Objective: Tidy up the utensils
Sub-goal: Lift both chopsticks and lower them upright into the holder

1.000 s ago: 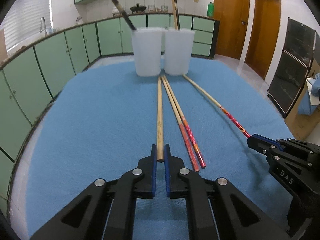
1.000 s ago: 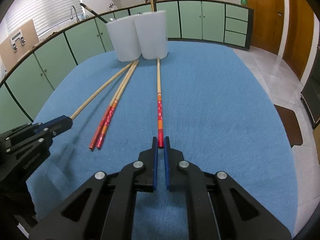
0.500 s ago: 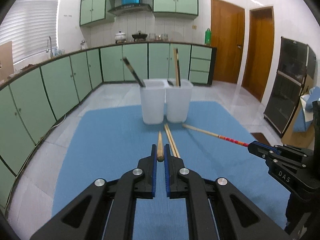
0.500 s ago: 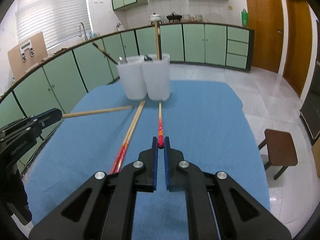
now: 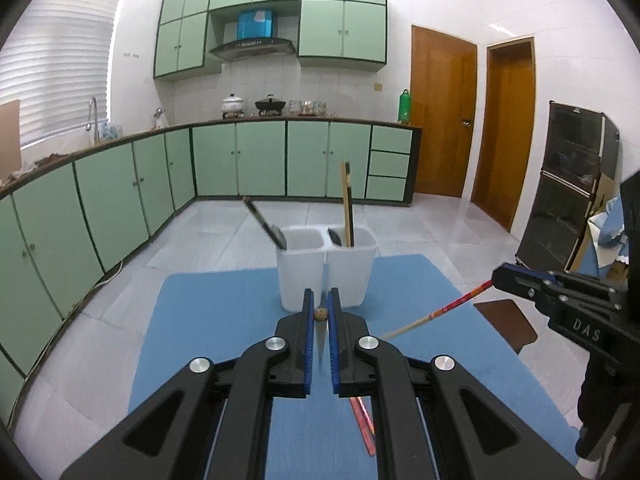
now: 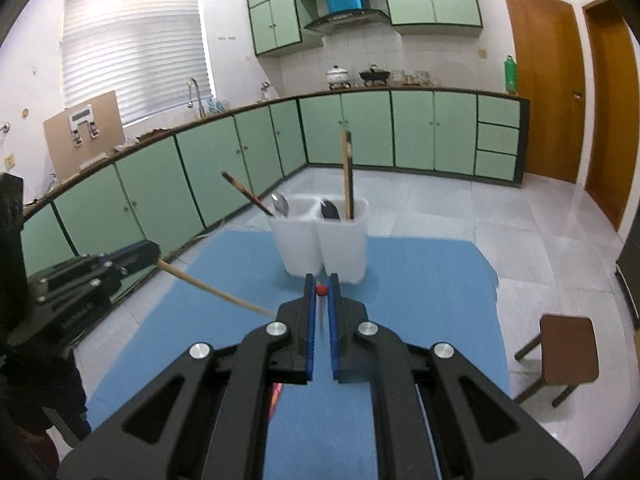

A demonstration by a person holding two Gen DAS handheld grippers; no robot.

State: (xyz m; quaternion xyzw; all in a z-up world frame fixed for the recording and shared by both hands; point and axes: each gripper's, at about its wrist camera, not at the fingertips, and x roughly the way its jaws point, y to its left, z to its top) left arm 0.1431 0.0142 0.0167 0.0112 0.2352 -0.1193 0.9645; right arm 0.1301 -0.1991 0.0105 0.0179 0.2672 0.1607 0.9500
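Blue cloth (image 5: 224,320) covers the table where two white cups (image 5: 326,268) stand. Just in front of the cups, the left gripper (image 5: 321,314) pinches a plain wooden chopstick (image 5: 321,314) in its fingers. Beside it, the right gripper (image 6: 321,290) pinches a red-tipped chopstick (image 6: 321,290).

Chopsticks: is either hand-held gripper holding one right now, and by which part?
Both are. The left hand-held gripper pinches the plain wooden chopstick at its thick end; the right hand-held gripper pinches the red-handled chopstick at its red end.

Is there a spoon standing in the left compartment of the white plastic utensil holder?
Yes, in the right wrist view a silver metal spoon stands bowl up in the left compartment of the white plastic utensil holder.
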